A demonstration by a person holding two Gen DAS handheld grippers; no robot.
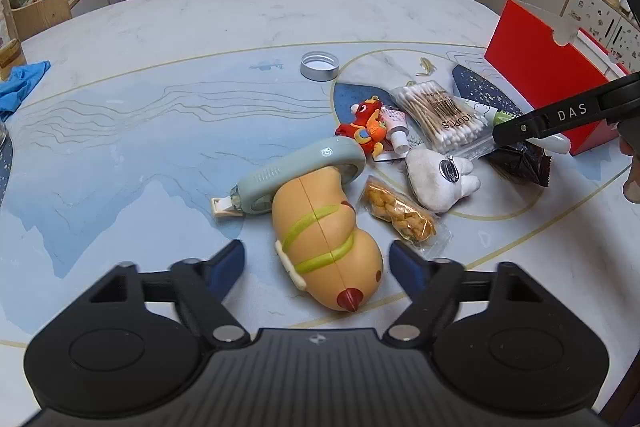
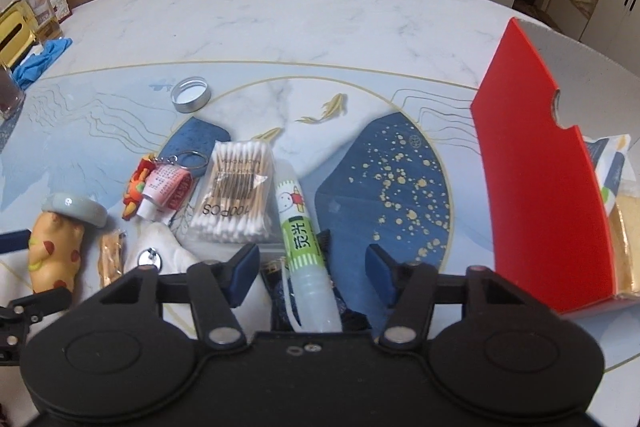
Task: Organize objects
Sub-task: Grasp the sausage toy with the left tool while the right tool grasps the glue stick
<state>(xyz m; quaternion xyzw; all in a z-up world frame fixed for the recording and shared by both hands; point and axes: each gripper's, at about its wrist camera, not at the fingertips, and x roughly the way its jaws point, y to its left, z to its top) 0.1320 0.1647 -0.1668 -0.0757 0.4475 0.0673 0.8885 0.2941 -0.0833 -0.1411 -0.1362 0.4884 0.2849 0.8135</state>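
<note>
We are at the pick-up step: our left gripper (image 1: 318,265) brackets the tan pig-shaped toy (image 1: 326,239), jaws apart; our right gripper (image 2: 312,267) straddles the glue stick (image 2: 302,227), unclamped. Next, close both, then carry to the red box (image 2: 548,187).

a pale marble-look table (image 1: 168,27) with blue wave print carries the clutter. between the left fingers (image 1: 230,259) lies a tan animal toy (image 1: 324,239); beyond their tips, a correction-tape dispenser (image 1: 280,179), snack packet (image 1: 396,215) and silver lid (image 1: 319,65). between the right fingers (image 2: 244,267) lies a glue bottle (image 2: 300,223), cotton swabs (image 2: 236,187) just left, a red box (image 2: 540,187) right.
</note>
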